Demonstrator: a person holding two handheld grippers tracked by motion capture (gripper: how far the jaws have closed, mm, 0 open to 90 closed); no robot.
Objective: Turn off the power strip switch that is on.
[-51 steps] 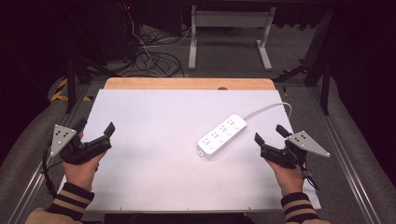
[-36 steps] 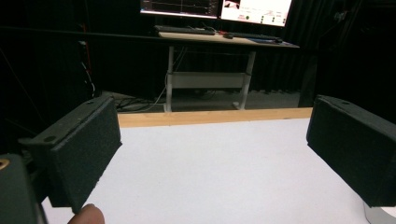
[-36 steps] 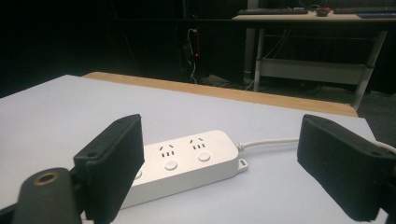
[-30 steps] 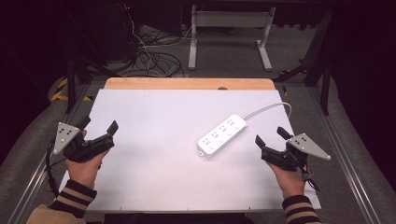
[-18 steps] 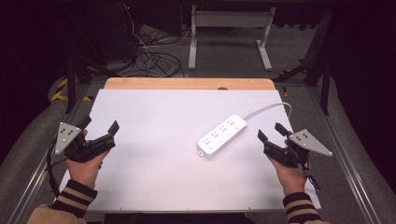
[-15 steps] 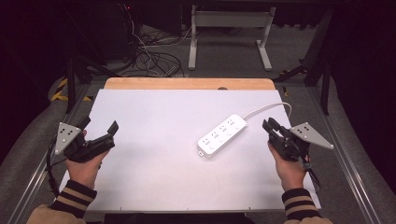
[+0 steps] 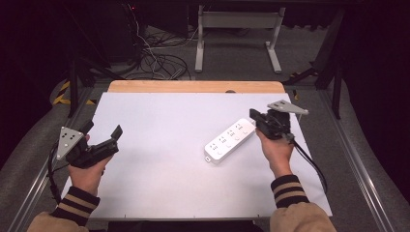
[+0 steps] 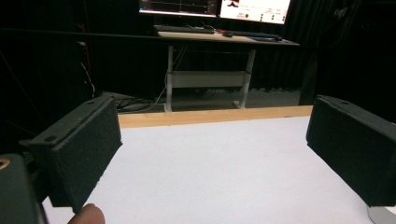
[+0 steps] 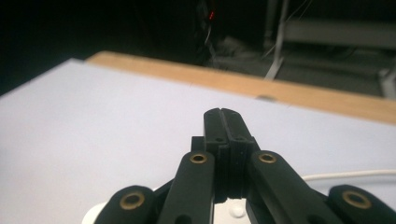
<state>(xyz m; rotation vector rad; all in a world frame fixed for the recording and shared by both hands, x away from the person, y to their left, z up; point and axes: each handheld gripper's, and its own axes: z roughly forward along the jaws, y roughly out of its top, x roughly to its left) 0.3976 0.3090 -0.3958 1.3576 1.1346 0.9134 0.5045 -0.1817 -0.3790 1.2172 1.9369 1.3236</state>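
A white power strip point(image 7: 229, 140) lies at an angle on the white table top point(image 7: 164, 159), right of centre. My right gripper point(image 7: 253, 116) hovers at the strip's far right end, jaws pressed together with nothing between them. In the right gripper view the shut jaws point(image 9: 222, 116) point across the table, and white bits of the strip point(image 9: 236, 212) show beneath them. Its white cable point(image 9: 345, 175) runs off to the right. At the table's left edge my left gripper point(image 7: 103, 128) is held open, and between its wide-apart pads point(image 8: 84, 149) lies bare table.
The table's far edge is a wooden strip point(image 7: 193, 86). Beyond it are floor cables point(image 7: 159, 63) and a desk frame point(image 7: 237, 29). A desk with monitors point(image 8: 215, 7) stands farther back. Metal rails point(image 7: 360, 169) flank the table.
My right gripper has moved forward and left to the power strip's right end and its jaws have closed. The left gripper has stayed open and barely shifted.
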